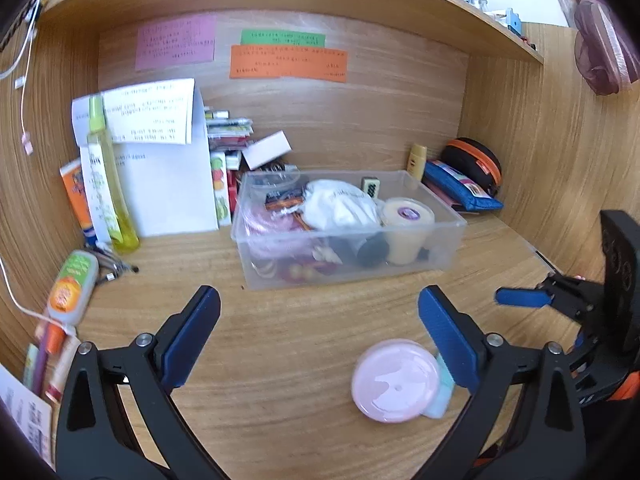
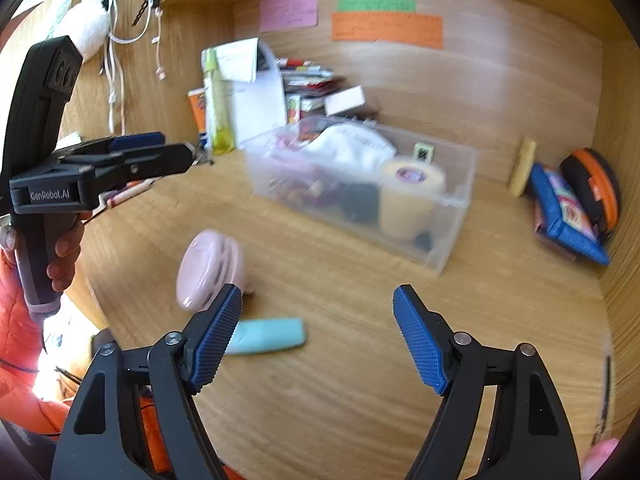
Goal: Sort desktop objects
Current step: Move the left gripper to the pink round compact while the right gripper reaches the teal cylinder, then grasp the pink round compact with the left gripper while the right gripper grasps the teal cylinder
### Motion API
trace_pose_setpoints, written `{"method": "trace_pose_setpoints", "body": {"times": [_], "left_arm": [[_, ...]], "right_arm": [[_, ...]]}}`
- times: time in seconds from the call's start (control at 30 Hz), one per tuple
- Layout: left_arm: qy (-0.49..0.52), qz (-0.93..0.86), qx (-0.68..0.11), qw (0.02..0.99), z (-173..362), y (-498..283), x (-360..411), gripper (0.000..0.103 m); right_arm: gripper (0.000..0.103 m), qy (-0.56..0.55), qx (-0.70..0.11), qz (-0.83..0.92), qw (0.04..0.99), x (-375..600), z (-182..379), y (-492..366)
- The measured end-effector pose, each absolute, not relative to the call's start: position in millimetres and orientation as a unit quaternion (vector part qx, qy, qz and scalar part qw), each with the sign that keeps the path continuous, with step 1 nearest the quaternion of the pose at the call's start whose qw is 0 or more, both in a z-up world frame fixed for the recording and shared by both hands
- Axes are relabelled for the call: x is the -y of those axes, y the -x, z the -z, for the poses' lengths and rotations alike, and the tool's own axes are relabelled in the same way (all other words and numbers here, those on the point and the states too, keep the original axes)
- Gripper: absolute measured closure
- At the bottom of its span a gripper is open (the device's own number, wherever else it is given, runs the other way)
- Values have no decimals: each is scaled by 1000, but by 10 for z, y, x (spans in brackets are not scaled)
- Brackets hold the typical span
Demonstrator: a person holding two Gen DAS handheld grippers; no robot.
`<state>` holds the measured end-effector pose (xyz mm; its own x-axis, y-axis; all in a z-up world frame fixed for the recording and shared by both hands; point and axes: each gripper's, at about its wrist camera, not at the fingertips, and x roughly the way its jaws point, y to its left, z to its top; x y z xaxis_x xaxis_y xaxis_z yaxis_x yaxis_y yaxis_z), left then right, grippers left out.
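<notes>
Pink [image 1: 176, 42], green [image 1: 282, 37] and orange [image 1: 288, 63] paper notes stick to the wooden back wall [image 1: 380, 112].

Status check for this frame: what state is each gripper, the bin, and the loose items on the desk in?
Left gripper: jaws open, nothing between them.
Right gripper: jaws open, holding nothing.
Clear bin: lidless, full of small items.
Tape roll: inside the bin, at its right end.
Pink case: closed, loose on the desk.
Teal item: lying flat beside the pink case.
Yellow bottle: upright, capped.
</notes>
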<state>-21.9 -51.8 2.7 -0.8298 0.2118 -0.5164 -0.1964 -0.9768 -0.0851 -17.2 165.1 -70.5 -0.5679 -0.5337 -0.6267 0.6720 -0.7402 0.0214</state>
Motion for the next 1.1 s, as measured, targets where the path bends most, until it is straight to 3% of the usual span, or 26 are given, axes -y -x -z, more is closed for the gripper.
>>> {"method": "trace_pose_setpoints", "body": {"times": [0.53,0.67,0.83,0.97,1.0,1.1], "left_arm": [[312,-937,14,158,240,171,243,3],[329,-930,14,165,333,209,186,3],[348,-921,18,172,417,276,166,3],[357,-917,20,175,466,321,142,3],[360,-916,21,176,481,333,131,3],[370,-911,23,179,523,370,104,3]], "right_arm": [[28,-378,-113,828,399,-1325,1108,195],[21,-374,-124,829,398,-1273,1125,170],[22,-359,-149,841,377,-1209,1155,108],[26,-350,-158,844,375,-1202,1159,73],[32,-349,-157,844,375,-1211,1153,76],[32,-351,-157,845,373,-1239,1139,83]]}}
